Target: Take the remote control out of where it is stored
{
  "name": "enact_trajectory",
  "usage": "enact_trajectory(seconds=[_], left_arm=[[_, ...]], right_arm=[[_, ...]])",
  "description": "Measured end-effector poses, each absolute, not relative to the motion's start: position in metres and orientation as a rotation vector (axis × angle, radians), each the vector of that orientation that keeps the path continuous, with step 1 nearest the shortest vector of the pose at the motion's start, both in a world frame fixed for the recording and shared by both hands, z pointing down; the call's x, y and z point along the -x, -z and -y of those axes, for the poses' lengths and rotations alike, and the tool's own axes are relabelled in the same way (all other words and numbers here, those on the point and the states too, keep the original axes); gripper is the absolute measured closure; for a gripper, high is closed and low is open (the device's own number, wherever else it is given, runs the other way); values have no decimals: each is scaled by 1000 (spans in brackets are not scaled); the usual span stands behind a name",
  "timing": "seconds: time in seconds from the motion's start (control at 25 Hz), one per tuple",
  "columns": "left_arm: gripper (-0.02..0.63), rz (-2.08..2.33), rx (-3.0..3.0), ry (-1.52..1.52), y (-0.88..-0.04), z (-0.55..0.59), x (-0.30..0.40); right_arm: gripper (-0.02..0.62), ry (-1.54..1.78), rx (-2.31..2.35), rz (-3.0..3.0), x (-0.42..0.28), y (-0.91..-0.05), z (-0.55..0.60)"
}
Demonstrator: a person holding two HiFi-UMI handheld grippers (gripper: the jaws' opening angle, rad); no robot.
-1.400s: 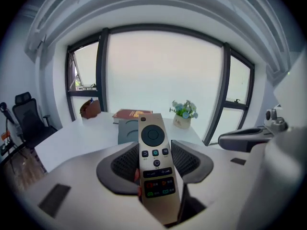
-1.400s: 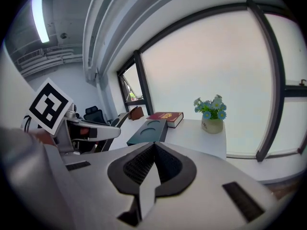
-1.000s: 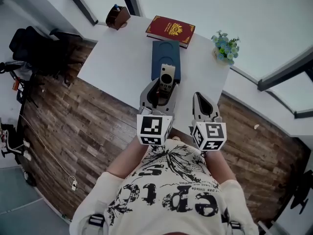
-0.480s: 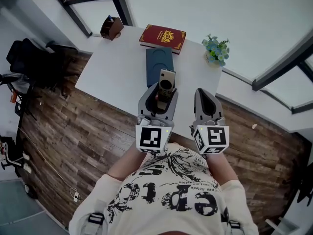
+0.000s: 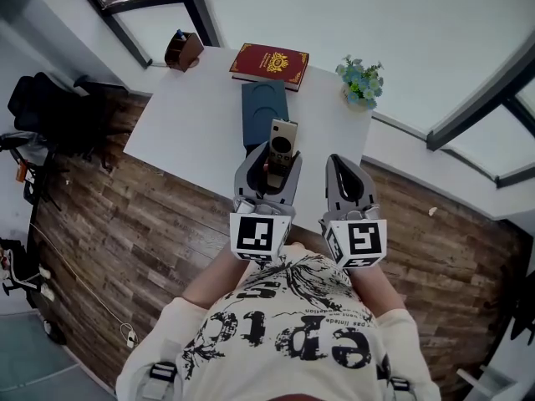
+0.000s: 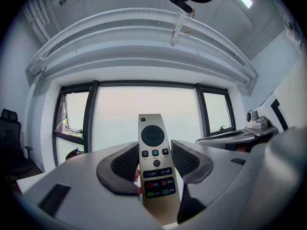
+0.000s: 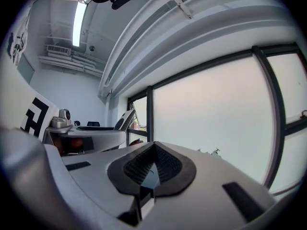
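A gold remote control (image 5: 281,140) with dark buttons sticks out between the jaws of my left gripper (image 5: 269,159), lifted above the white table (image 5: 196,115). In the left gripper view the remote control (image 6: 154,159) stands upright between the two ribbed pads, which press on its sides; the left gripper (image 6: 155,163) is shut on it. A dark blue flat case (image 5: 264,104) lies on the table beyond it. My right gripper (image 5: 345,176) hangs beside the left one, jaws together and holding nothing. In the right gripper view its pads meet at the right gripper (image 7: 152,164) tip.
On the table lie a red book (image 5: 269,63) at the far edge, a small plant (image 5: 360,80) at the far right corner and a brown pen holder (image 5: 183,50) at the far left corner. A black chair (image 5: 50,107) stands left on the wooden floor.
Both grippers have risen, the left one carrying the remote control up and away from the blue case. The table looks smaller and farther off.
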State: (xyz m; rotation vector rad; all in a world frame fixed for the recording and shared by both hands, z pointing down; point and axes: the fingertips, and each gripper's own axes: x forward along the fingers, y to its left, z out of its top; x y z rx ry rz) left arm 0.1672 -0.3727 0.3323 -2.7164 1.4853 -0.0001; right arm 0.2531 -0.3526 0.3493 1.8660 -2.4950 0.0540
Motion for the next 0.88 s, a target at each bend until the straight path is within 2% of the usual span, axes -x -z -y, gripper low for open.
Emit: enact_trajectory(seconds=[0.88], left_arm=[[385,-1553,2739,86,-356,368,-170]], right_arm=[[592,-117,-1848,2478,-262,-365,348]])
